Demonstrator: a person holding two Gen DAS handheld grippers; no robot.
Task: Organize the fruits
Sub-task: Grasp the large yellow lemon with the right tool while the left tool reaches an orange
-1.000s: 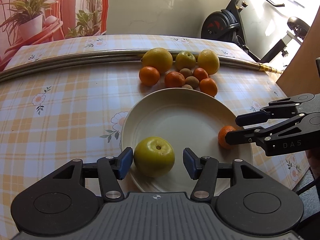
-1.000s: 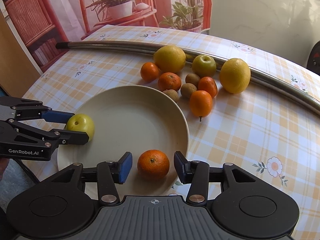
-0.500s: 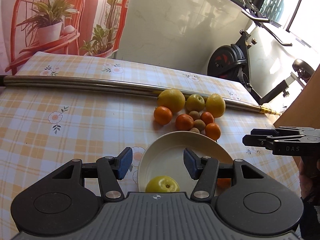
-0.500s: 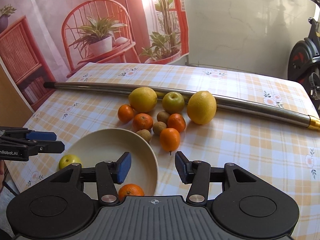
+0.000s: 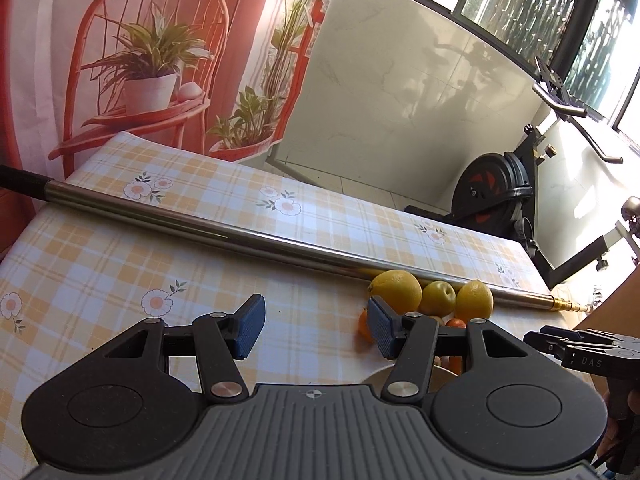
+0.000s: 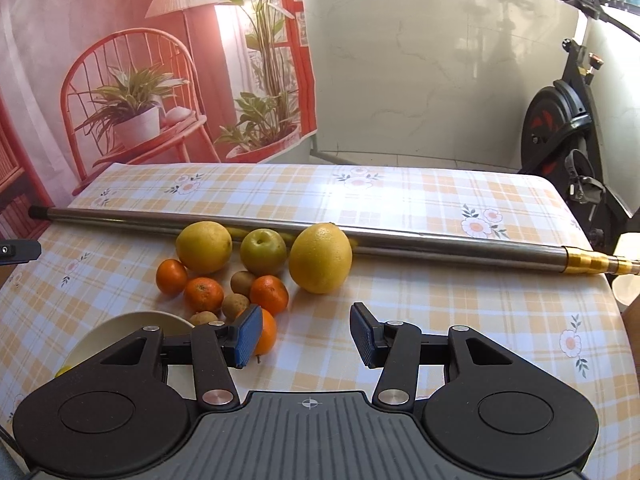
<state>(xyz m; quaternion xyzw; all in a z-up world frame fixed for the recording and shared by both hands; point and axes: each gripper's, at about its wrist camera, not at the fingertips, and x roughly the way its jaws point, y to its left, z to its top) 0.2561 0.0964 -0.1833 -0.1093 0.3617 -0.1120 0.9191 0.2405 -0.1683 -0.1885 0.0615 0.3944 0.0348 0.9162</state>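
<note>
On the bench (image 6: 400, 320), which wears a yellow checked cloth, a long metal pole (image 6: 400, 241) serves as the landmark. Just in front of the pole, from left to right, sit a large yellow citrus (image 6: 204, 246), a green apple (image 6: 263, 251) and a second large yellow citrus (image 6: 320, 258). Nearer than those lie small oranges (image 6: 203, 294) and brown kiwis (image 6: 242, 282), bunched close together. Nearer still and to the left of the pole's middle, a pale plate (image 6: 120, 326) shows only its rim behind the tool bodies, with a sliver of yellow-green fruit (image 6: 63, 370) at its left edge. The left tool (image 5: 316, 328) hangs above the bench with its blue pads spread wide and nothing between them. The right tool (image 6: 306, 338) is likewise spread and holds nothing; one orange (image 6: 267, 332) sits just behind its left pad.
</note>
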